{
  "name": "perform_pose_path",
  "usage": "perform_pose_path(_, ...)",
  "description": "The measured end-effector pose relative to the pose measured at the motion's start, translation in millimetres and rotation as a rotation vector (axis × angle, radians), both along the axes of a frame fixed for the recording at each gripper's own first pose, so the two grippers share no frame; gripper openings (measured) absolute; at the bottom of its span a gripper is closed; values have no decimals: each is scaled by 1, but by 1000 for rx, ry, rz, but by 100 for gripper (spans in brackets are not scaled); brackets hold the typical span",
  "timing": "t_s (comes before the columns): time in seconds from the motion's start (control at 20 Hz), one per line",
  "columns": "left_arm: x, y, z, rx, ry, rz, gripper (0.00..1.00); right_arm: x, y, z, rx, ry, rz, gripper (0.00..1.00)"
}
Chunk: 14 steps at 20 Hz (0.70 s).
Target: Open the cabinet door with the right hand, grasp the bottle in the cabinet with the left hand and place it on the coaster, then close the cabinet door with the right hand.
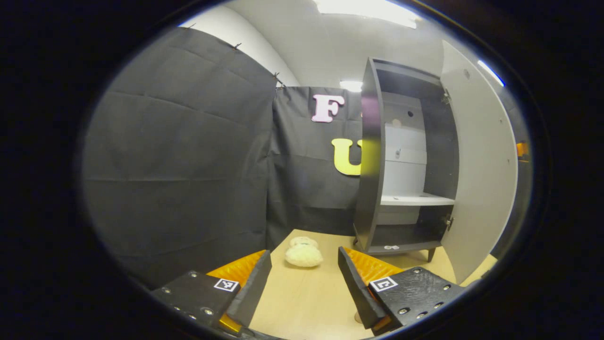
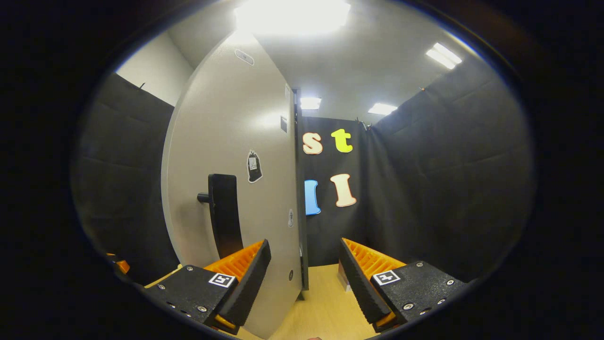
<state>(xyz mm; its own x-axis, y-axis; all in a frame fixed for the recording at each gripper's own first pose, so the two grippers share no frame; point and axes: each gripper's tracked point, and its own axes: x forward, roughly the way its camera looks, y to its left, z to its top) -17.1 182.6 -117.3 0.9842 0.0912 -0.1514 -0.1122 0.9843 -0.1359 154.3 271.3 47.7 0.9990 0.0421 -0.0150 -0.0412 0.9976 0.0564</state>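
In the left gripper view, the left gripper is seen with its fingers spread apart and nothing held between them, above a light wooden tabletop. Ahead and to its right, the cabinet stands with its door swung wide open to the right. A white shelf is seen inside; no bottle can be made out on the shelf or the cabinet floor. Straight ahead of the fingers, a cream fluffy coaster lies on the tabletop, with a second pale fluffy piece just behind it.

In the right gripper view, the right gripper is likewise spread apart and empty. The open door's outer face stands just ahead to its left, and the dark door handle is located above the left finger, apart from it.
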Motion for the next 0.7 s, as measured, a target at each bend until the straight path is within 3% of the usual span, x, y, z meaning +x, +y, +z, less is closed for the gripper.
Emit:
perform_pose_path(0.05,-3,5,1,2,-1,5,89,0,8,0,6,0,13,90)
perform_pose_path(0.1,-6,8,0,4,1,8,84,1,17,1,11,-1,27,90)
perform_pose_path(0.2,-11,17,-3,5,12,20,88,3,31,2,20,-5,47,90)
perform_pose_path(0.65,-39,55,-12,0,36,71,84,25,91,-4,48,-18,134,90)
perform_pose_path(0.7,-42,61,-12,3,39,79,88,28,97,-5,47,-15,147,90)
